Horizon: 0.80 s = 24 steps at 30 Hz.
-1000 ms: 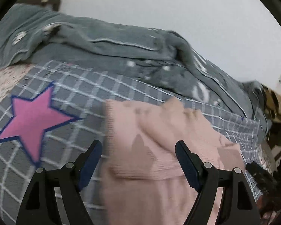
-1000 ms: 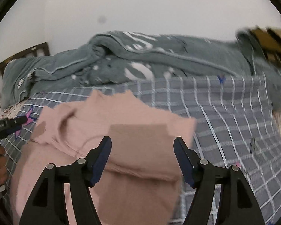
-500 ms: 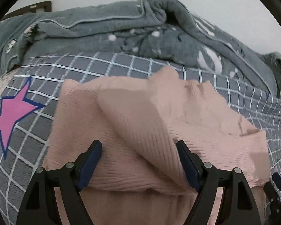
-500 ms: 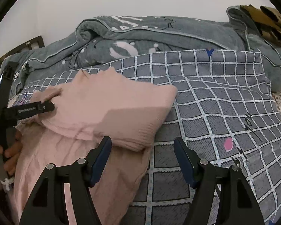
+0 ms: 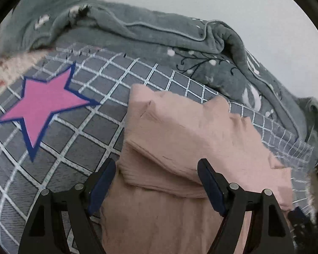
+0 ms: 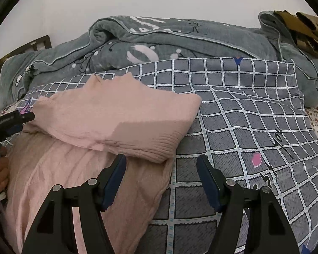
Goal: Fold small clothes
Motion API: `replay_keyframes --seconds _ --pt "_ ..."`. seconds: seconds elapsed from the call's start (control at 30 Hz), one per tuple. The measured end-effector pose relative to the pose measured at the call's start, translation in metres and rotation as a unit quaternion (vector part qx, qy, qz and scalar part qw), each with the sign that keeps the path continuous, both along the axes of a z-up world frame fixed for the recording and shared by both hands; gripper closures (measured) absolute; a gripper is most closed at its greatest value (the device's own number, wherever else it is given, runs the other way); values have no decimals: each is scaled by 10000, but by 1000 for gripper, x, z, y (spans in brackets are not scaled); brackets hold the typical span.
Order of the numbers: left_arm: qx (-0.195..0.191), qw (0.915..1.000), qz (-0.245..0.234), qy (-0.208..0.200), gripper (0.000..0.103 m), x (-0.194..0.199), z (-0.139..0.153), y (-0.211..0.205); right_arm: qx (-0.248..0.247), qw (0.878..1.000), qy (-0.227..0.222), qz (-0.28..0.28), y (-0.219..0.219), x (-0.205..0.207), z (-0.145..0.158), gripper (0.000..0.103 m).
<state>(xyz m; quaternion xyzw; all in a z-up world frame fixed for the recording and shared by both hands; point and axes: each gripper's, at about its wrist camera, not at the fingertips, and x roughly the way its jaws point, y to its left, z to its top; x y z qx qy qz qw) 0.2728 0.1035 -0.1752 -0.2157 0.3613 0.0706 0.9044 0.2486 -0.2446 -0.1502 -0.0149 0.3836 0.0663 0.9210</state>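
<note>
My left claw (image 5: 156, 182) is released, jaws wide with nothing pinched, hovering just above the near edge of the pink knit top (image 5: 193, 131). My right claw (image 6: 161, 180) is released too, straddling the top's right-hand corner (image 6: 167, 154) without gripping it. The top lies on the bed's checked grey cover (image 6: 243, 110), one flap already doubled over the body, with the pink star (image 5: 42, 105) off to its left and the rumpled grey blanket (image 6: 180, 40) behind it. The risk, I reckon: the soft knit is bulky, so a shallow pinch could catch only the upper layer and drag the fold open, or snag the cover underneath.
</note>
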Motion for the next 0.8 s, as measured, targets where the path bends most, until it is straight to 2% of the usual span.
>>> replay_keyframes --seconds 0.1,0.2,0.27,0.33,0.37,0.43,0.5,0.57,0.67,0.8 --pt "-139 9999 78 -39 31 1 0 10 -44 10000 -16 8 1 0 0 35" --pt "-271 9995 136 -96 45 5 0 19 -22 10000 21 -7 -1 2 -1 35" --pt "-297 9994 134 -106 68 7 -1 24 -1 9999 129 -73 -4 7 -5 35" --pt "-223 9996 141 -68 85 11 -2 24 13 9994 298 -169 -7 12 -11 35" --pt "-200 9997 48 -99 89 11 -2 24 41 9992 351 -196 -9 13 -13 35" --pt "-131 9996 -18 -238 89 7 4 24 16 9993 269 -257 -11 12 -9 36" --pt "-232 9990 31 -373 91 1 9 28 -43 9993 10 -369 -17 6 -2 36" --pt "-106 9995 145 -272 95 2 7 28 33 9989 -175 -429 -23 3 4 35" --pt "12 9999 152 -22 95 10 -2 26 171 9989 -63 -443 -27 7 1 35" --pt "131 9998 172 -11 92 6 0 24 337 9977 -319 -496 -31 10 11 35"
